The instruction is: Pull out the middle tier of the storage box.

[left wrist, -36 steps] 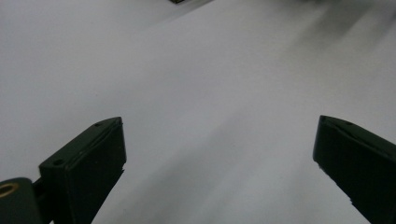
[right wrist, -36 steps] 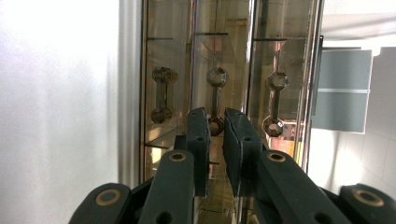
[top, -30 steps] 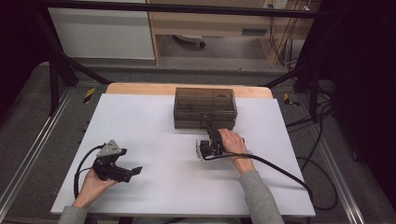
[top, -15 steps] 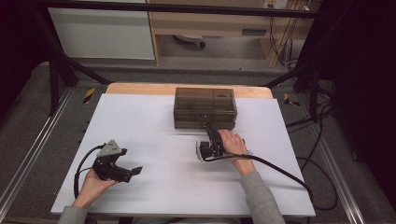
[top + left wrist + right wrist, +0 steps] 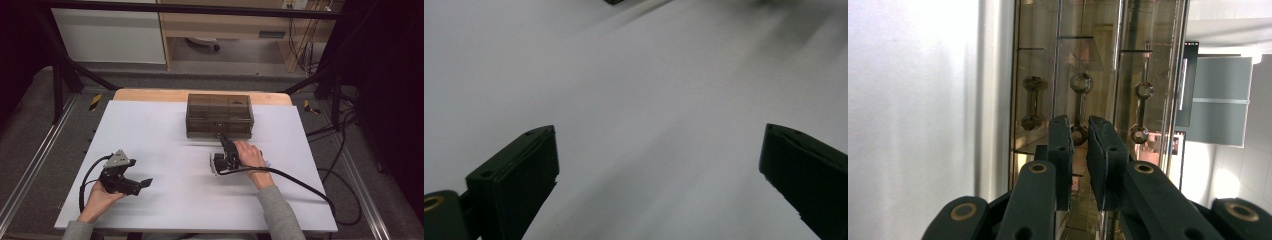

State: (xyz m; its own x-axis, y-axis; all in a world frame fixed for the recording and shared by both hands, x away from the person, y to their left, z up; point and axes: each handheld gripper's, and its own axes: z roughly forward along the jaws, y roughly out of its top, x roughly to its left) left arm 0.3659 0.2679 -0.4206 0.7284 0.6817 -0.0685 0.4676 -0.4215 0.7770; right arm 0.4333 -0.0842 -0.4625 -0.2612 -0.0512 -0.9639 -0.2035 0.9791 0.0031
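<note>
A smoky see-through plastic box (image 5: pixel 219 114) with a shut lid stands at the back middle of the white table (image 5: pixel 150 135). My right gripper (image 5: pixel 221 137) lies on its side, tips against the middle of the box's front wall. In the right gripper view its jaws (image 5: pixel 1079 125) stand nearly together, pinched on a small latch tab of the box (image 5: pixel 1088 60). My left gripper (image 5: pixel 145 183) rests at the front left, far from the box. Its jaws (image 5: pixel 658 132) are wide apart over bare table (image 5: pixel 624 75), with nothing between them.
Through the box wall I see compartment dividers and small dumbbell-shaped metal parts (image 5: pixel 1032 102). A black cable (image 5: pixel 300 182) trails from the right gripper across the table's right side. A wooden strip (image 5: pixel 150 95) runs along the far edge.
</note>
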